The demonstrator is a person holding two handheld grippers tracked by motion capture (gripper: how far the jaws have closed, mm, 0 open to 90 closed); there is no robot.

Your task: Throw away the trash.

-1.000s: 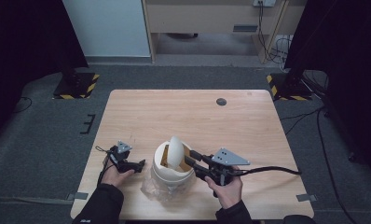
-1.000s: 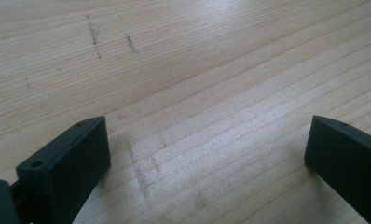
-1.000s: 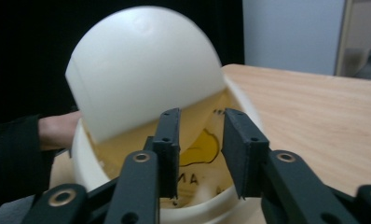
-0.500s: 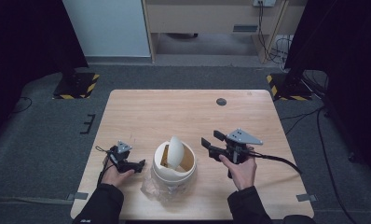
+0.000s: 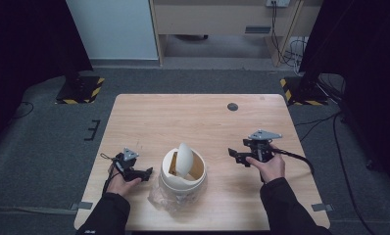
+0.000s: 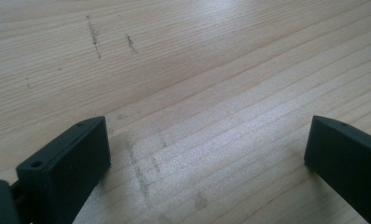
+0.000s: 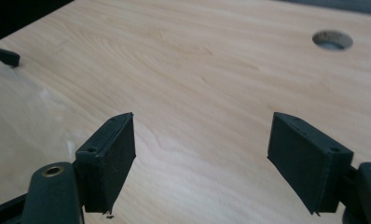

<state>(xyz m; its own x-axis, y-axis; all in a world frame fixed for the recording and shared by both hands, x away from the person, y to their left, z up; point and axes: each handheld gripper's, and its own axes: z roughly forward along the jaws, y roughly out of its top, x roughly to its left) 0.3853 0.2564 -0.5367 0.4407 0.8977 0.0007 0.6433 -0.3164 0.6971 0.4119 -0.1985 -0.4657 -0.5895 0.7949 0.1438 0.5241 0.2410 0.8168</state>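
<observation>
Bin position: small cream waste bin (image 5: 183, 172) stands upright near the front edge of the table (image 5: 198, 117), between your two hands.
Direction from right claw: your right claw (image 5: 233, 154) lies to the bin's right and points left toward it, with bare wood between the two.
Direction from left claw: your left claw (image 5: 145, 173) lies to the bin's left and points right, its tips just beside the bin wall without clearly touching.
Nearer hand: the left; the right stands clearly farther off.
Right claw state: released; its jaws have just been opening and stand wide apart over plain table with nothing between them.
Left claw state: released too; wide jaws in the left gripper view frame only scuffed wood grain.
Bin axis: vertical, mouth facing up.
Lid: pale swing lid (image 5: 184, 158) stands tilted on edge across the opening, so the dark interior shows on both sides of it.
Liner: clear plastic bag (image 5: 158, 198) bunches at the bin's foot, on its front and left side.
Judgement: either claw can reach the bin by a level approach; the crumpled liner looks light and slippery.
</observation>
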